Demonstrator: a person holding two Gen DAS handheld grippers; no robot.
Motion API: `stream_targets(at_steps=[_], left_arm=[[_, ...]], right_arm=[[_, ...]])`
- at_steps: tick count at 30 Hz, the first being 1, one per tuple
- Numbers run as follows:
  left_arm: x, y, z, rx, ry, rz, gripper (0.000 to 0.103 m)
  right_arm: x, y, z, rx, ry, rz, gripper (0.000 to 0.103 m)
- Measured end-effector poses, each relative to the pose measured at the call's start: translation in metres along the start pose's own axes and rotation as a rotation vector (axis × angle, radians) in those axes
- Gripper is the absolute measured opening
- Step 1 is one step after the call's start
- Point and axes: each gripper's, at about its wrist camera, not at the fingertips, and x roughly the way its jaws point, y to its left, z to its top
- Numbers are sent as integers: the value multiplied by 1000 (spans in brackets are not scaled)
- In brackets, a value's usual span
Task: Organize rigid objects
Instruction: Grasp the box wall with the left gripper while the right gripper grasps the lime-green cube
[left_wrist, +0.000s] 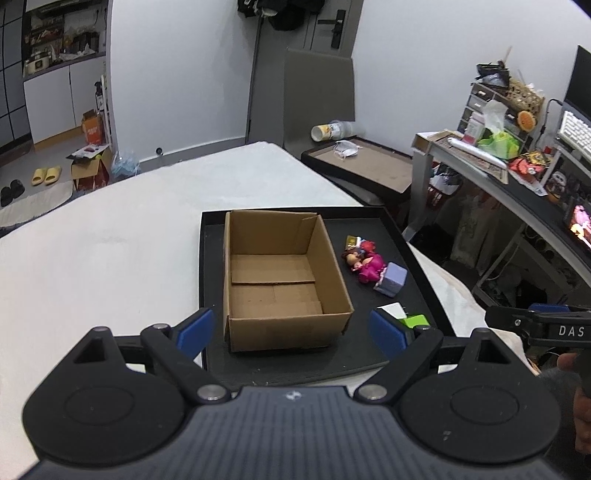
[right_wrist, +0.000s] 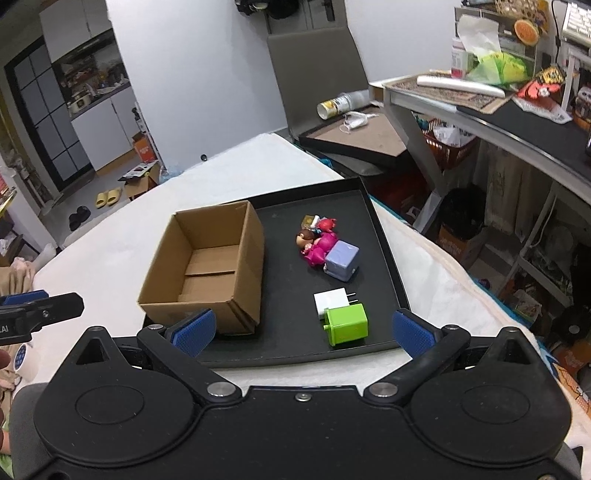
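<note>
The green block (right_wrist: 347, 325) lies at the near right corner of the black tray (right_wrist: 384, 236), touching a white plug adapter (right_wrist: 330, 301) just behind it, with a lavender block (right_wrist: 341, 260) and a pink doll figure (right_wrist: 314, 247) clustered farther back; all sit to the right of the open cardboard box (right_wrist: 207, 266), which is empty and occupies the tray's left half. The tray rests on a white bed (right_wrist: 147, 229). The right gripper (right_wrist: 301, 326) hangs over the tray's near edge with its blue pads spread wide and nothing between them, and the green block lies almost straight ahead of it, between the lines of its two fingers, its long side running roughly across the gripper's span. The left gripper (left_wrist: 291, 332) is likewise released and empty, but it faces the box, so the right hand is judged the nearer one for the first pick. The right wrist view shows the green block and adapter whole; in the left wrist view the green block (left_wrist: 415, 320) is mostly hidden behind that gripper's right finger, while the box floor is seen more fully. Beyond the bed stand a cluttered desk (right_wrist: 480, 110) and a second tray (right_wrist: 369, 136).
</note>
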Motion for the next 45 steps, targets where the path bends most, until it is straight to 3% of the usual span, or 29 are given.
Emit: stream_targets(at_steps=[20,33,45], left_arm=[[89,34,14,-116,78,43,85],[143,58,10,-225,125,58,54],[160,86,-5,-321,126,43,42]], right_arm=[[96,-35,13,76,146,-15,103],[156,-52,10,135,284,-17,99],[183,-50,6,83,342,-112,91]])
